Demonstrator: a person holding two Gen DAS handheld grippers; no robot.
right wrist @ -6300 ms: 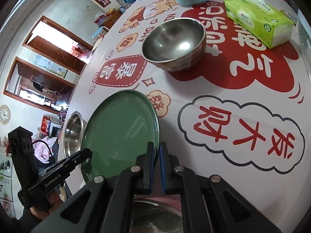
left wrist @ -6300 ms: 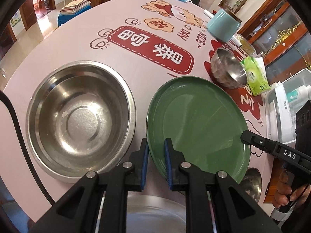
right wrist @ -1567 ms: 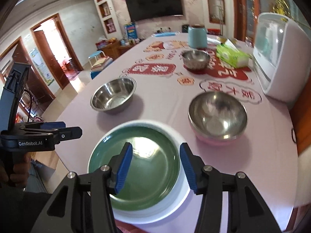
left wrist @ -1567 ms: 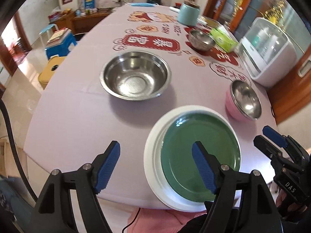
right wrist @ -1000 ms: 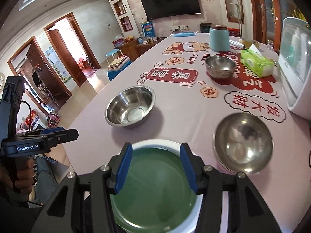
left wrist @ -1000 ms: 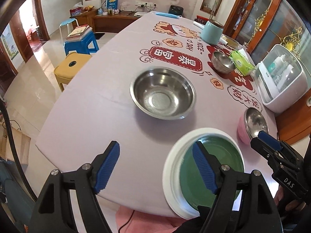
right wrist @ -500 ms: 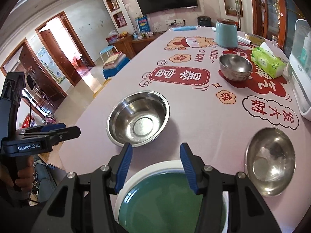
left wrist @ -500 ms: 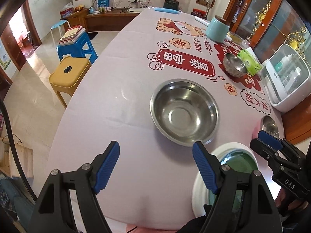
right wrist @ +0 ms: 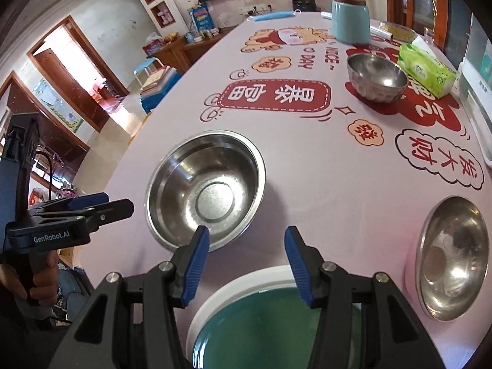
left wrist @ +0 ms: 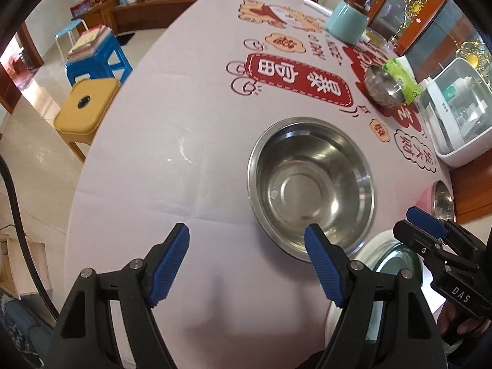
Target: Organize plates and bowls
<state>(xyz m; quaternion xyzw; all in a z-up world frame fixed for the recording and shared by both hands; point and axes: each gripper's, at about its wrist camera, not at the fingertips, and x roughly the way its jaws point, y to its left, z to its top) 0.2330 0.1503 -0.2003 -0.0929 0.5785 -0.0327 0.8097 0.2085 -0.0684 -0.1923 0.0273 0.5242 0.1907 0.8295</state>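
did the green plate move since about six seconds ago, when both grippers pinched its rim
Yes. The green plate now lies inside the white plate at the near table edge, off its former spot beside the large steel bowl.

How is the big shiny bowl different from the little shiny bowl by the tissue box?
The big bowl is wide and shallow with a flat rim; the little bowl is narrower and deeper. The big bowl sits on plain pink cloth, the little bowl on a red patch. Both are empty, upright steel.

Right hand-held gripper (right wrist: 247,264) hangs spread, empty, near steel bowl (right wrist: 205,188).
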